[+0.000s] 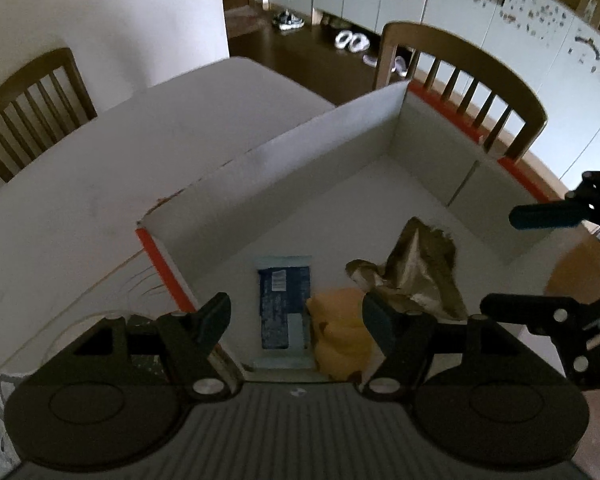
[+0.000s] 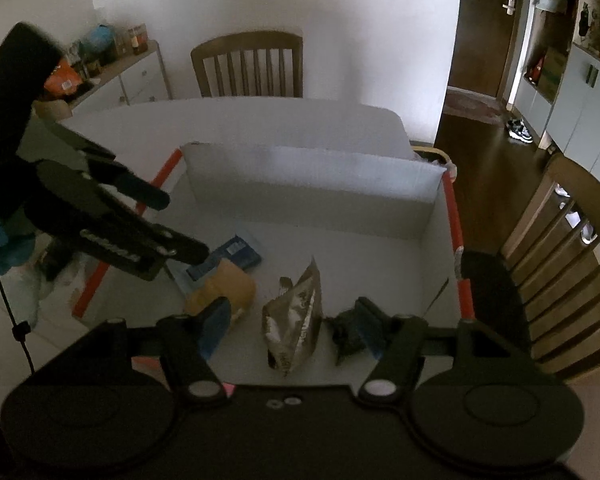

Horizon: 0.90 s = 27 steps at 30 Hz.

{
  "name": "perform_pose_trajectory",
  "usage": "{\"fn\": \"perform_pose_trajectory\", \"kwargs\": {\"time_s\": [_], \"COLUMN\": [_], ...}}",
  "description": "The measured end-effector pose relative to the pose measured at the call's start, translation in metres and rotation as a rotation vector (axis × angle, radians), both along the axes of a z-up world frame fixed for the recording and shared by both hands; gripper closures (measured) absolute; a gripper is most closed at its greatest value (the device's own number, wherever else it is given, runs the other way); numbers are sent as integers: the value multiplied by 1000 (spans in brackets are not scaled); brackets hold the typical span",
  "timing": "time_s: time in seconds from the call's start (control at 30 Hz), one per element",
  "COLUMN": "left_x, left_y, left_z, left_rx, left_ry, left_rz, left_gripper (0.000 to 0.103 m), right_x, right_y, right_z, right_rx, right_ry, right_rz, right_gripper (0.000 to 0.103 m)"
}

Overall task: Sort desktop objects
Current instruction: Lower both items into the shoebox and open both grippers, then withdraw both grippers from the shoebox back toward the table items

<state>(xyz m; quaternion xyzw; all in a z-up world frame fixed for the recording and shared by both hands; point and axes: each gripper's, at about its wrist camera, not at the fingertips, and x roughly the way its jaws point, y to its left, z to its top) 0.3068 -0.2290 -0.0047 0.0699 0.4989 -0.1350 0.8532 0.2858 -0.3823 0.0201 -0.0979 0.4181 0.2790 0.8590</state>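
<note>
Both claws — left claw (image 1: 296, 320) and right claw (image 2: 292, 320) — hang spread and empty over the white box (image 1: 300, 144).

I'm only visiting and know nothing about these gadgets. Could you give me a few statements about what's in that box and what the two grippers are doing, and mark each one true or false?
1. A blue packet lies flat on the floor of the white cardboard box. True.
2. The left gripper is clamped on the yellow object. False: its jaws stand apart above the box, gripping nothing.
3. A crumpled silvery-brown wrapper sits in the box between the yellow object and a small dark object. True.
4. The right gripper holds the crumpled wrapper. False: its jaws are open and the wrapper lies loose on the box floor.
5. The box has a closed lid. False: it is open on top.
</note>
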Motion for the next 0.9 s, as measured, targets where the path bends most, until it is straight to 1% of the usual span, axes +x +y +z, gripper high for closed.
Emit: {"fn": "perform_pose_trajectory", "kwargs": {"time_s": [0.03, 0.2, 0.3, 0.57, 0.9], "left_x": [-5, -26, -40, -70, -97], "left_y": [1, 6, 6, 9, 20], "left_z": [4, 24, 32, 42, 49], "left_rx": [-9, -51, -64, -83, -96], "left_ry": [-14, -47, -61, -77, -99], "left_rz": [-2, -5, -7, -7, 13], "left_gripper": [31, 31, 31, 31, 31], "right_x": [-2, -10, -16, -37, -59], "right_y": [-1, -3, -3, 0, 7], "right_z": [2, 12, 18, 32, 40], "right_rx": [2, 16, 26, 70, 69], "right_ry": [-5, -16, -21, -44, -71], "right_rz": [-3, -10, -9, -2, -1], "right_gripper": [27, 26, 25, 25, 25]}}
